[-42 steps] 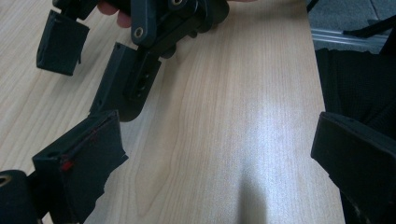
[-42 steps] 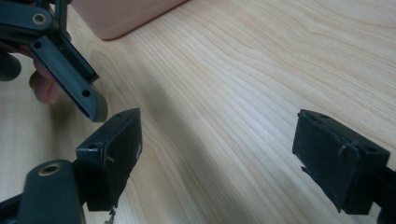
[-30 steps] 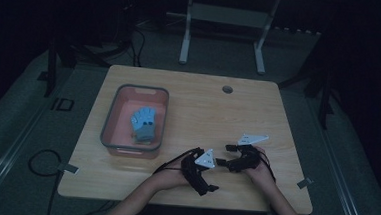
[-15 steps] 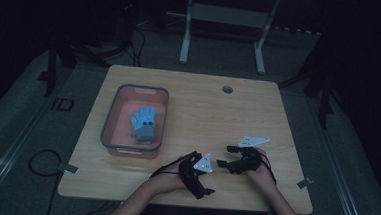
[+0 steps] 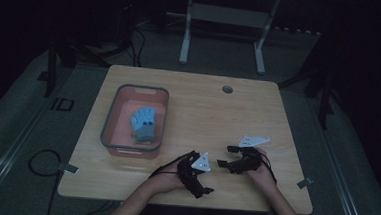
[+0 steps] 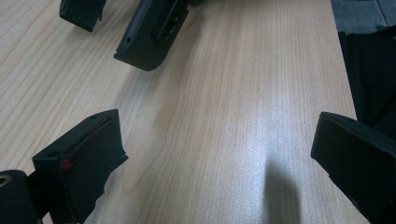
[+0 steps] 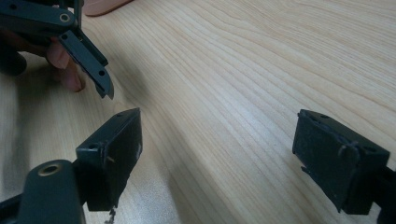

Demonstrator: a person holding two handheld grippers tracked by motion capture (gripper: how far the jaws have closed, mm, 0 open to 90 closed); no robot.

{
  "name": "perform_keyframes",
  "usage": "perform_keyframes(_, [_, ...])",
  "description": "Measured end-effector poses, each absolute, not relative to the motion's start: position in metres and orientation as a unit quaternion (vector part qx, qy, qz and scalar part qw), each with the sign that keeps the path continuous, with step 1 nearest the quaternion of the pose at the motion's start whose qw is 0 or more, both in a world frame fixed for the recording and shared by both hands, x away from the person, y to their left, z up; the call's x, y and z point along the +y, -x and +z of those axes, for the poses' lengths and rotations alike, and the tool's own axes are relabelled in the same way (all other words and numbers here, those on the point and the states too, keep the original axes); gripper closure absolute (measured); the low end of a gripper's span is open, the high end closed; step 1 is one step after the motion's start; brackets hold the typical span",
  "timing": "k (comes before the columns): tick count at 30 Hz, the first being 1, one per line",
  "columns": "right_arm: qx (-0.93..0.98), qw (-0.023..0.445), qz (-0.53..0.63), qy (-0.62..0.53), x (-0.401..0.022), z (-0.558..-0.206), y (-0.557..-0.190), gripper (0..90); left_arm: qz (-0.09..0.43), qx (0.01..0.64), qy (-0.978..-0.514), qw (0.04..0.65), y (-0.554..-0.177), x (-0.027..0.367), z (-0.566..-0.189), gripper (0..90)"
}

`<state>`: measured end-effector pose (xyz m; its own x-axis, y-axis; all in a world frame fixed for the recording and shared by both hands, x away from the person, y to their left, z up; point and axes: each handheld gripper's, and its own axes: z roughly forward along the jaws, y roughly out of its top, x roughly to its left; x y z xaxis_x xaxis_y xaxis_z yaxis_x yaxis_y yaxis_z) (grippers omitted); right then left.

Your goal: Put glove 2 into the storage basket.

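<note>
My left gripper (image 5: 203, 174) rests low over the wooden table (image 5: 198, 108) near its front edge, pointing right, jaws wide open with nothing but bare wood between them (image 6: 219, 140). My right gripper (image 5: 225, 156) sits just to its right, pointing left toward it, also open and empty (image 7: 222, 137). The two face each other a short gap apart. In the left gripper view the right gripper's fingers (image 6: 149, 32) show at the top left. In the right gripper view one of the left gripper's fingers (image 7: 88, 65) and a person's hand (image 7: 65, 70) show at the upper left.
A pink tray (image 5: 112, 123) with a grey rim stands on the left half of the table, and a light blue glove (image 5: 144, 123) lies in it. A round cable hole (image 5: 227, 89) sits near the far edge. A white desk frame (image 5: 224, 19) stands beyond the table.
Both hands have barely shifted near the front edge, and both pairs of jaws stay open.
</note>
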<state>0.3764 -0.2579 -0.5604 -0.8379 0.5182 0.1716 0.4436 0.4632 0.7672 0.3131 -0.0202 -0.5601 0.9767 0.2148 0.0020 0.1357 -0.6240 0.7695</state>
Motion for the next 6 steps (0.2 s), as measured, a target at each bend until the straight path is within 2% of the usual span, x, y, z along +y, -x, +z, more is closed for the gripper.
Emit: perform_keyframes(6, [0.856, 0.043, 0.432, -0.281, -0.2575, -0.5606, -0.3768, 15.9, 0.047, 0.095, -0.9, 0.422, -0.3128, -0.0203, -0.5604, 2.6])
